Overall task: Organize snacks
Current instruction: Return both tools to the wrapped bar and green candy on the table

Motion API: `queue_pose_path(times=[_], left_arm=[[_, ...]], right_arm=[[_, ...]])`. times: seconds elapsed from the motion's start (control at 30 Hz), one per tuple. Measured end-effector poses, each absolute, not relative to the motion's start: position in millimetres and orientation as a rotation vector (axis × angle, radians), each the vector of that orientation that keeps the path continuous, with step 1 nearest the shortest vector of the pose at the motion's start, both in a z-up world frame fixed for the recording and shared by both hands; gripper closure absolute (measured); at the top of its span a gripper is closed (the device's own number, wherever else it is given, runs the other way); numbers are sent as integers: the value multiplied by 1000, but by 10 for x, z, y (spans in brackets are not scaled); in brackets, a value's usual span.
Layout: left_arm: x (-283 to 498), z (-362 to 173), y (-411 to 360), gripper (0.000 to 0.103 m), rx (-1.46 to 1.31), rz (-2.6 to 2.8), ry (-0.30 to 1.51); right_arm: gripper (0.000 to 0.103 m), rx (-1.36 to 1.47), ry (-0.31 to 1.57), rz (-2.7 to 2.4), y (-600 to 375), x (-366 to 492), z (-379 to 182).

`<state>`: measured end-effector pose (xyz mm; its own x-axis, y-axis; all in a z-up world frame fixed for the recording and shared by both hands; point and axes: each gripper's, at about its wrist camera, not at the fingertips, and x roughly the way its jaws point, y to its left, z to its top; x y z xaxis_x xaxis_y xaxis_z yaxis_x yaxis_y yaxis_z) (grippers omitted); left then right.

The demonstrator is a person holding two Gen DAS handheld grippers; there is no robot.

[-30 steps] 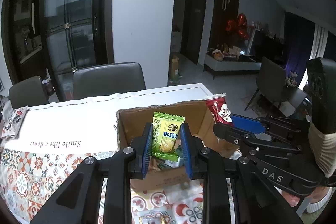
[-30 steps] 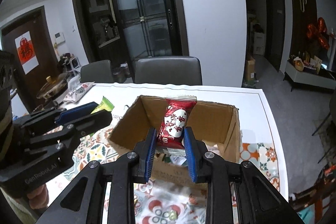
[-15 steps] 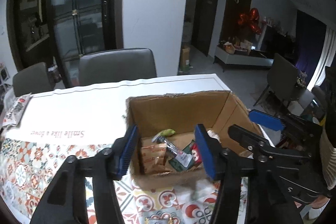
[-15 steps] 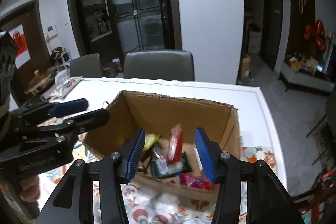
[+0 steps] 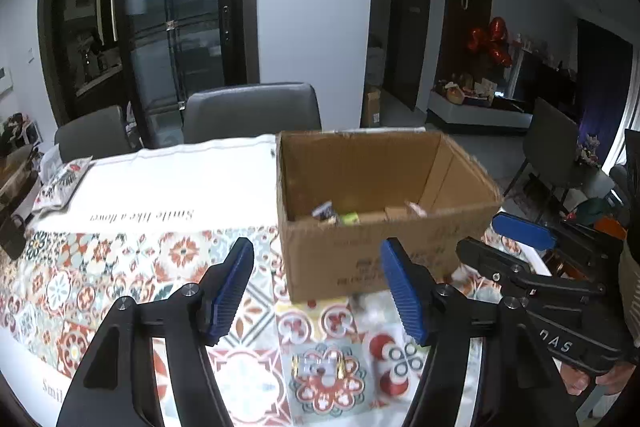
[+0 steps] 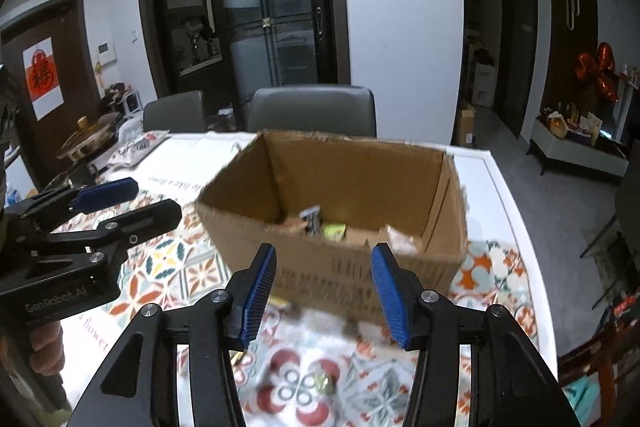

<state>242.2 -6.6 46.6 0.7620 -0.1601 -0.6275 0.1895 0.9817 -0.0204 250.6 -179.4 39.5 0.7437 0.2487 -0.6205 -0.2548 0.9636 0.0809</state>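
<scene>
An open cardboard box (image 5: 376,259) stands on the patterned tablecloth; it also shows in the right wrist view (image 6: 360,267). Several snack packets (image 5: 340,217) lie in its bottom, also seen in the right wrist view (image 6: 324,227). My left gripper (image 5: 320,291) is open and empty, low in front of the box. My right gripper (image 6: 324,291) is open and empty, also in front of the box. Each gripper shows in the other's view, the right one (image 5: 520,235) and the left one (image 6: 120,195). Small wrapped sweets (image 5: 320,367) (image 6: 320,383) lie on the cloth near me.
A snack bag (image 5: 60,183) lies at the table's far left corner, also in the right wrist view (image 6: 140,147). Grey chairs (image 5: 252,111) stand behind the table. A pot (image 6: 88,139) sits at the far left. The table edge runs on the right (image 6: 520,227).
Both grippers opened and dropped their packets, green and red, into the box. Both then pulled back and lower, toward me, away from the box.
</scene>
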Motion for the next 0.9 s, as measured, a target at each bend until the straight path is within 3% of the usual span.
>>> queue_pose_path(times=[0.9], left_arm=[[2234, -712, -14, 34, 22, -219, 961]], right_arm=[[52, -8, 941, 271, -1728, 2313, -667]])
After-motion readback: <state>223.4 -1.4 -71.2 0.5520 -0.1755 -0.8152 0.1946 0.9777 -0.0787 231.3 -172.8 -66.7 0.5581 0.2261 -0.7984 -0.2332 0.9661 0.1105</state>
